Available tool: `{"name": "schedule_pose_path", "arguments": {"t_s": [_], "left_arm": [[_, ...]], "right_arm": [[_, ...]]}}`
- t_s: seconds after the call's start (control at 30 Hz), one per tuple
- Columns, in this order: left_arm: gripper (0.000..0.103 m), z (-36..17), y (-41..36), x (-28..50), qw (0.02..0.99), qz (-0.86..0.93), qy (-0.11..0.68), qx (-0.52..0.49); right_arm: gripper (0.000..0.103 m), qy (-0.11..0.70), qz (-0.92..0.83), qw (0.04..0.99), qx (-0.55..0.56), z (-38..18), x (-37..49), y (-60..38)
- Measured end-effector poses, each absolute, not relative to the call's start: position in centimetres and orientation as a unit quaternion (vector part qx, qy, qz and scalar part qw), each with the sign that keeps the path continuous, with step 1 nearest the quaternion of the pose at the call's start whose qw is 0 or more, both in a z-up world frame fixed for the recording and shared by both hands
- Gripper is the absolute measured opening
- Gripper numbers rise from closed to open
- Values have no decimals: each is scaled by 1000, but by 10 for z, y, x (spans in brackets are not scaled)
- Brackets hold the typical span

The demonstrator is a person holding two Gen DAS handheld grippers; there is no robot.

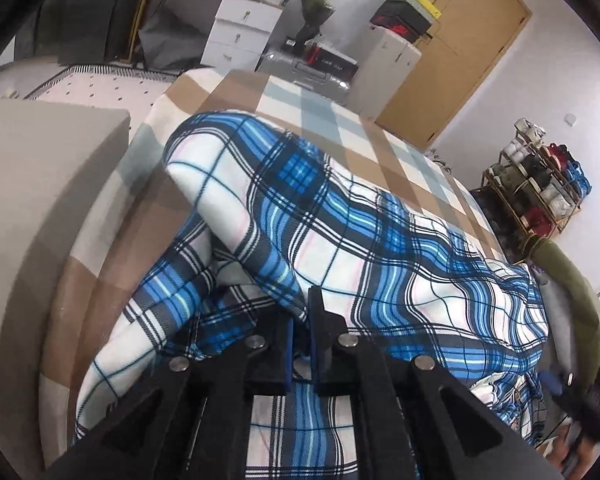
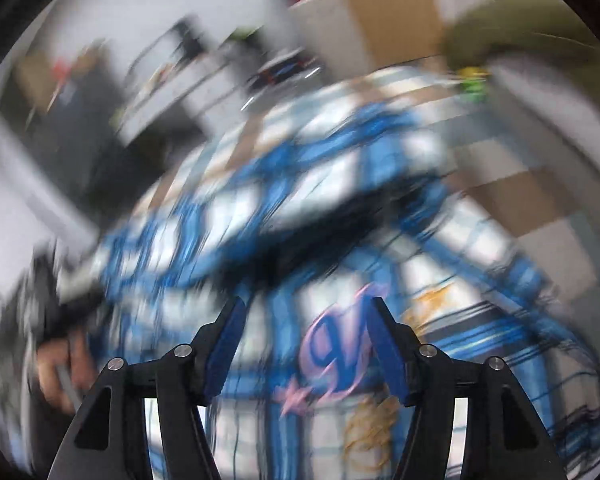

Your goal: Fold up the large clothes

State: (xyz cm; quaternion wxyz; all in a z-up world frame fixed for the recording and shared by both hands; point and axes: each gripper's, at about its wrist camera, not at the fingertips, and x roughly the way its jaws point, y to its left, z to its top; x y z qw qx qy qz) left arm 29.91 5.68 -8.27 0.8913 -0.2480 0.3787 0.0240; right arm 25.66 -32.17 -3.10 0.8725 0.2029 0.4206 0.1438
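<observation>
A blue, white and black plaid shirt (image 1: 340, 240) lies in loose folds on a bed covered by a tan, white and pale blue checked sheet (image 1: 340, 120). In the left wrist view my left gripper (image 1: 300, 334) is shut on a fold of the plaid shirt, its blue pads pinching the cloth. The right wrist view is heavily blurred. My right gripper (image 2: 308, 312) stands open there above the plaid shirt (image 2: 300, 200), with a pink printed logo (image 2: 340, 344) showing between its fingers and nothing gripped. At the right edge of the left wrist view a hand holds the other gripper (image 1: 580, 404).
A grey padded headboard (image 1: 32, 208) rises at the left of the bed. Behind the bed stand white drawers (image 1: 240, 20), a silver suitcase (image 1: 312, 68), a wooden door (image 1: 460, 48) and a shoe rack (image 1: 540, 184). An olive sleeve (image 1: 572, 280) reaches in at the right.
</observation>
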Motion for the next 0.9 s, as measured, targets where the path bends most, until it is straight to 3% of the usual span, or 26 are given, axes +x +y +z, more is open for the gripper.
{"name": "schedule_pose_path", "arguments": {"t_s": [0.03,0.1,0.17,0.2,0.3,0.33,0.37,0.4,0.43,0.53,0.6,0.67,0.8,0.9], "left_arm": [[2,-82,57,299,892,21,376,-250],[12,-80,62,300,890,22,375,-259],[50,-74,69,296,886,37,370,-278],[57,-70,71,295,887,41,362,-285],[61,-63,78,295,894,45,344,-283],[61,-63,81,298,892,53,348,-283],[61,-65,85,302,888,63,352,-289],[61,-66,89,304,883,74,354,-297],[61,-70,96,307,876,87,356,-314],[58,-76,112,312,861,101,345,-359],[38,-76,117,314,861,112,334,-367],[8,-76,117,317,863,112,336,-359],[2,-60,106,302,888,109,308,-325],[2,-42,94,281,907,96,289,-290]], "right_arm": [[66,419,136,868,229,-32,263,-329],[66,413,141,855,279,-35,276,-338],[66,403,149,839,334,-40,288,-344],[66,397,144,837,349,-41,292,-345],[60,373,117,838,382,-43,307,-349],[47,369,103,839,387,-42,314,-354],[22,371,88,838,390,-43,320,-355],[8,374,87,837,389,-43,325,-353],[2,366,94,838,395,-40,328,-351],[1,289,124,886,340,7,301,-346],[1,250,148,906,307,36,275,-344],[1,250,141,914,287,41,256,-345],[1,369,76,896,237,-19,277,-342],[1,408,53,880,238,-48,287,-347]]}}
